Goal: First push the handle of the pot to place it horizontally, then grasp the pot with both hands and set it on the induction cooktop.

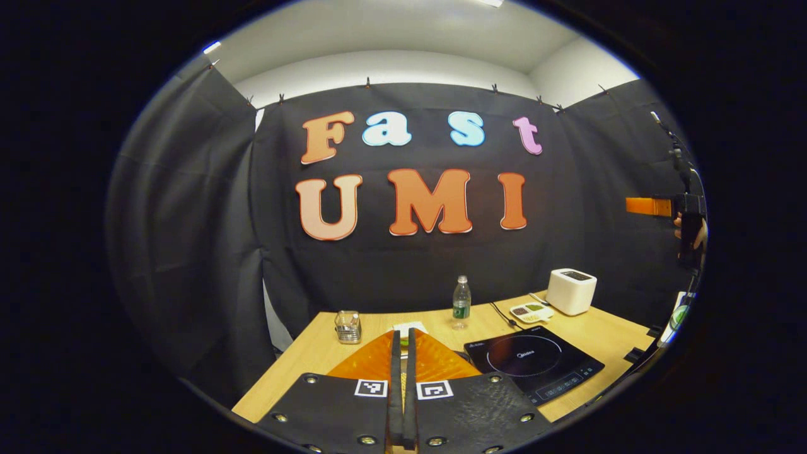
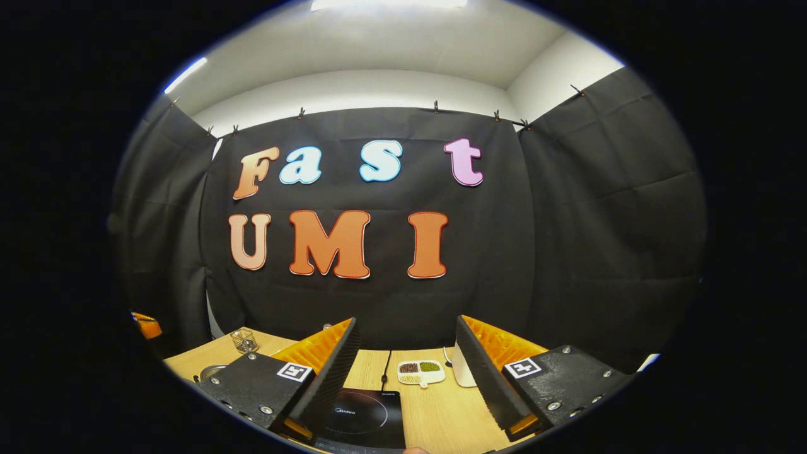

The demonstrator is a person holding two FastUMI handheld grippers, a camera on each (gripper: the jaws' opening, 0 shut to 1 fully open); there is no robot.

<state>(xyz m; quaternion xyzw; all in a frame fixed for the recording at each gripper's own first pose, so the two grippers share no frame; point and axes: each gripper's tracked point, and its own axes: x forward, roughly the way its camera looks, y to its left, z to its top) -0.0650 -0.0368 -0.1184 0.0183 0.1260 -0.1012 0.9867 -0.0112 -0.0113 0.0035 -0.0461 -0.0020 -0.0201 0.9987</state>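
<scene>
The black induction cooktop (image 1: 533,366) lies on the wooden table (image 1: 605,340), right of my left gripper (image 1: 403,332). That gripper is held high above the table's near edge, its fingers shut together with nothing between them. In the right gripper view, my right gripper (image 2: 406,321) hangs open and empty above the cooktop (image 2: 362,413). A curved metal rim (image 2: 211,372), possibly the pot, peeks out behind its left finger block. The right gripper (image 1: 633,205), held by a hand (image 1: 690,230), also shows at the far right of the left gripper view.
At the back of the table stand a water bottle (image 1: 461,302), a white boxy appliance (image 1: 570,290), a small divided dish (image 1: 531,311) and a wire-and-glass holder (image 1: 347,326). A cable (image 2: 384,369) runs to the cooktop. Black cloth walls surround the booth.
</scene>
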